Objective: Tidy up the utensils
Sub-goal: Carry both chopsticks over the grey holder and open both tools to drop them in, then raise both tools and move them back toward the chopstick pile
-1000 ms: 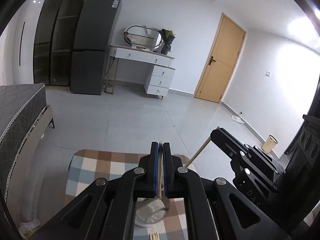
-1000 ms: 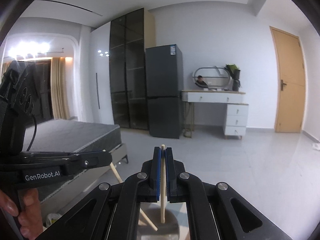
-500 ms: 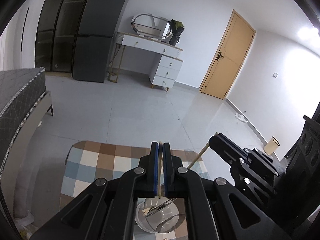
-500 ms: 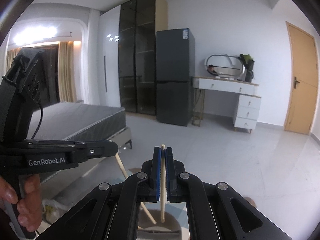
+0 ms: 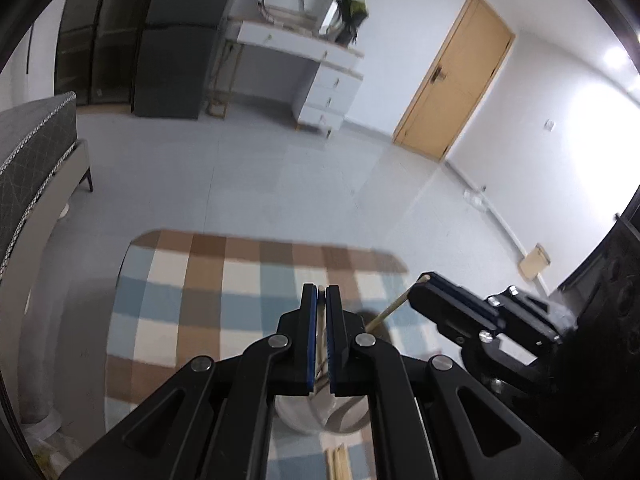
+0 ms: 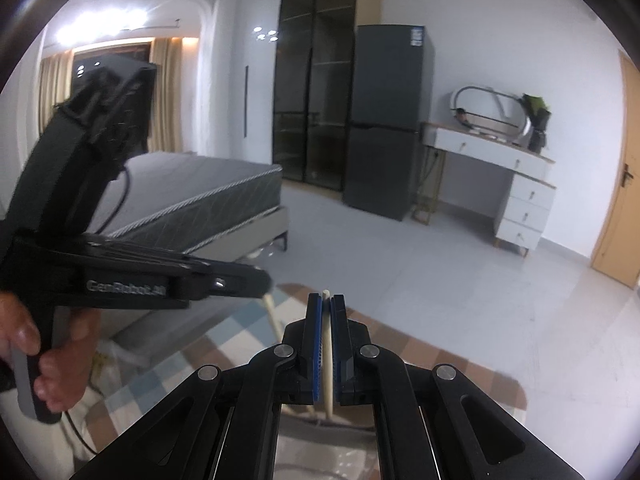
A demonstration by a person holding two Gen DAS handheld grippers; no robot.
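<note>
My left gripper (image 5: 321,290) is shut on a pale wooden chopstick (image 5: 320,344) that points down into a round grey cup (image 5: 320,416) on the checked tablecloth (image 5: 192,304). My right gripper (image 6: 327,298) is shut on a second chopstick (image 6: 327,360), held upright above the same cup (image 6: 320,436). In the left wrist view the right gripper (image 5: 426,282) comes in from the right with its chopstick (image 5: 390,310) slanting down to the cup. In the right wrist view the left gripper (image 6: 264,280) comes in from the left with its chopstick (image 6: 274,318).
More chopsticks (image 5: 338,462) lie on the cloth just before the cup. Beyond the table are a grey bed (image 6: 192,200), a dark fridge (image 6: 386,120), a white dressing table (image 6: 504,176) and a wooden door (image 5: 452,76).
Both grippers have tilted downward and lowered toward the table, so more of the checked cloth shows. Each still holds its chopstick over the cup.
</note>
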